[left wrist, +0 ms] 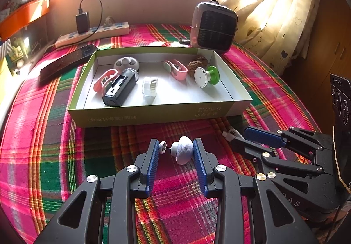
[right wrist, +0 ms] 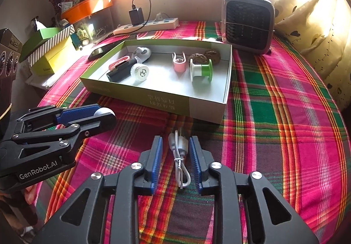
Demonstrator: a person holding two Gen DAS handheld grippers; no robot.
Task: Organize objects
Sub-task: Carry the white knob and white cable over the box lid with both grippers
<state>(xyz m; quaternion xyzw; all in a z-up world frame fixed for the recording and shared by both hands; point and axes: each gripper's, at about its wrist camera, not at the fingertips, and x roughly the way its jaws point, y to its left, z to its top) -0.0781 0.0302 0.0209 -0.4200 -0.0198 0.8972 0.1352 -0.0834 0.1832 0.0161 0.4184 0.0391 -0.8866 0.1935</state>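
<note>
My left gripper (left wrist: pixel 176 152) is shut on a small white mushroom-shaped thing with a thin pin and disc (left wrist: pixel 182 149), held above the plaid cloth in front of the box. It also shows in the right wrist view (right wrist: pixel 103 113). My right gripper (right wrist: pixel 175 152) stands open around a coiled white USB cable (right wrist: pixel 178 152) that lies on the cloth; the pads do not touch it. The shallow green box (left wrist: pixel 153 112) (right wrist: pixel 153 99) holds a black device (left wrist: pixel 119 88), pink clips (left wrist: pixel 175 68), a green and white spool (right wrist: pixel 201 69), walnuts (right wrist: pixel 205 56) and other small items.
A small grey heater (right wrist: pixel 249 22) stands behind the box at the right. A power strip with a charger (left wrist: pixel 92 33) and a dark phone (left wrist: pixel 68 63) lie at the back left. Boxes (right wrist: pixel 48 48) are stacked at the far left. A curtain (left wrist: pixel 274 13) hangs at right.
</note>
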